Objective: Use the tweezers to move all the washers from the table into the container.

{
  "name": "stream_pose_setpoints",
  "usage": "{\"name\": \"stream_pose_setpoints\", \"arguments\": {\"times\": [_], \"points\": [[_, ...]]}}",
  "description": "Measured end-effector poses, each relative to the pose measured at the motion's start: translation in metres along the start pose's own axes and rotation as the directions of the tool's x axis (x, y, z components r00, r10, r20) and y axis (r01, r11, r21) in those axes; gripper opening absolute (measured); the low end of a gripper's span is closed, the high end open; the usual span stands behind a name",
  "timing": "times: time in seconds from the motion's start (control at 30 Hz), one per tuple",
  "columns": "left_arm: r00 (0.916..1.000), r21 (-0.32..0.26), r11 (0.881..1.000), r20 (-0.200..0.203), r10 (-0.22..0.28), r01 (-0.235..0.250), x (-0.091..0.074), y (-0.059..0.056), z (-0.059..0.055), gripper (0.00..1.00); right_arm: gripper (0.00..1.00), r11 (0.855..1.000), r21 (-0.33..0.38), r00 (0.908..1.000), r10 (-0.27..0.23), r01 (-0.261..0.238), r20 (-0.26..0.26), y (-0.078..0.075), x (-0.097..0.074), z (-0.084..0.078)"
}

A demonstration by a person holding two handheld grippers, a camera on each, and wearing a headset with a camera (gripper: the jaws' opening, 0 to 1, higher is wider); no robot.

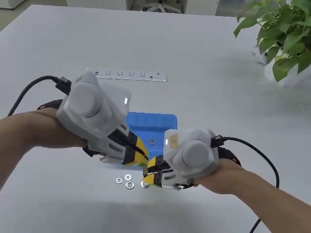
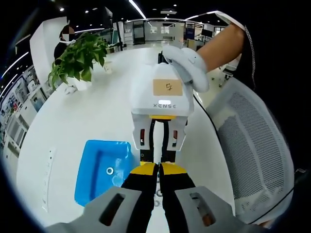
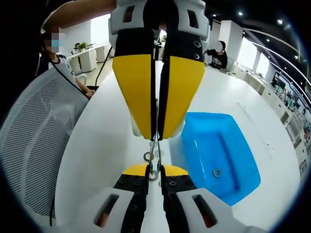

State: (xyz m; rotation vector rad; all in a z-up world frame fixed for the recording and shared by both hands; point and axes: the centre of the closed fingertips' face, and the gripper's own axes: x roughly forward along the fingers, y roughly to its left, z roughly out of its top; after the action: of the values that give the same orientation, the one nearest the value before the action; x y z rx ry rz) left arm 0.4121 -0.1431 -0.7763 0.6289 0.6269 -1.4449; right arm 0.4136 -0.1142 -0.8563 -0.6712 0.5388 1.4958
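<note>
Left hand-held gripper (image 1: 142, 154) has its yellow pads pressed together on the tweezers (image 3: 154, 148). They run down into the right hand-held gripper (image 3: 154, 171), and that one's jaws are squeezed in on the tweezers' tips too. Loose washers (image 1: 128, 177) sit on the white surface (image 1: 204, 77), lower centre of the head view, near the blue container (image 1: 146, 121). A lone washer (image 1: 152, 141) already lies inside it.

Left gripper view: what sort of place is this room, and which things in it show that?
Probably an open-plan office or lab. The signs are the long white tables, a mesh office chair, a potted plant and the ceiling strip lights.
</note>
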Motion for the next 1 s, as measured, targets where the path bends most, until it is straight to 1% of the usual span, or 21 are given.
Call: {"name": "stream_pose_setpoints", "arguments": {"times": [0.57, 0.7, 1.0], "points": [[0.9996, -0.018, 1.0, -0.016, -0.022, 0.021, 0.007, -0.009, -0.012, 0.06, 0.12, 1.0, 0.016, 0.9998, 0.018, -0.018, 0.001, 0.01, 0.01, -0.007], [0.9997, -0.023, 1.0, -0.011, -0.022, 0.021, 0.006, -0.009, -0.012, 0.06, 0.12, 1.0, 0.022, 0.9998, 0.017, -0.017, 0.009, 0.01, 0.01, -0.007], [0.9998, -0.024, 1.0, -0.008, -0.017, 0.016, 0.007, -0.007, -0.011, 0.06, 0.12, 1.0, 0.025, 0.9998, 0.016, -0.016, 0.008, 0.009, 0.01, -0.006]]}}
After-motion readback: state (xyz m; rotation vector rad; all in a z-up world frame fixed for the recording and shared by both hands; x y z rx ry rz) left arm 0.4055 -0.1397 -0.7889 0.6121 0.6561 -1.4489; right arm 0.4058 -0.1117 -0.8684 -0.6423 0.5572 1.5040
